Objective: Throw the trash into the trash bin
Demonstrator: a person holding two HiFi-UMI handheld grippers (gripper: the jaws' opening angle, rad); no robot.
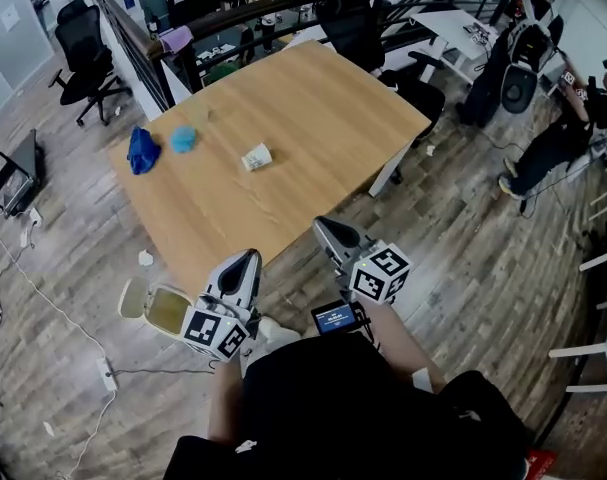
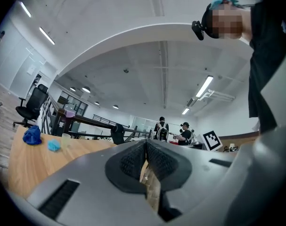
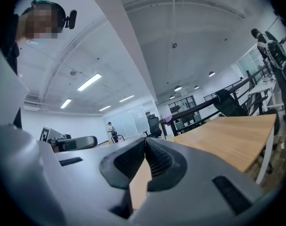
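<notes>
On the wooden table (image 1: pixel 313 118) lie a dark blue crumpled bag (image 1: pixel 142 150), a light blue wad (image 1: pixel 183 139) and a white crumpled paper cup (image 1: pixel 256 156). A small trash bin (image 1: pixel 167 310) with its lid flipped open stands on the floor off the table's near corner. My left gripper (image 1: pixel 247 260) hovers right beside the bin, shut and empty. Shut and empty as well, my right gripper (image 1: pixel 327 228) reaches the table's near edge. In the left gripper view the closed left gripper (image 2: pixel 146 142) points level toward the blue bag (image 2: pixel 32 135) and the light blue wad (image 2: pixel 53 145). The right gripper (image 3: pixel 145 140) faces along the tabletop (image 3: pixel 227 138).
Black office chairs (image 1: pixel 83 53) (image 1: pixel 355 28) stand around the table, with a dark railing (image 1: pixel 283 3) behind it. Two people (image 1: pixel 553 138) sit at desks at the right. A white scrap (image 1: pixel 145 258) and a power strip (image 1: pixel 108 376) with its cable lie on the floor near the bin.
</notes>
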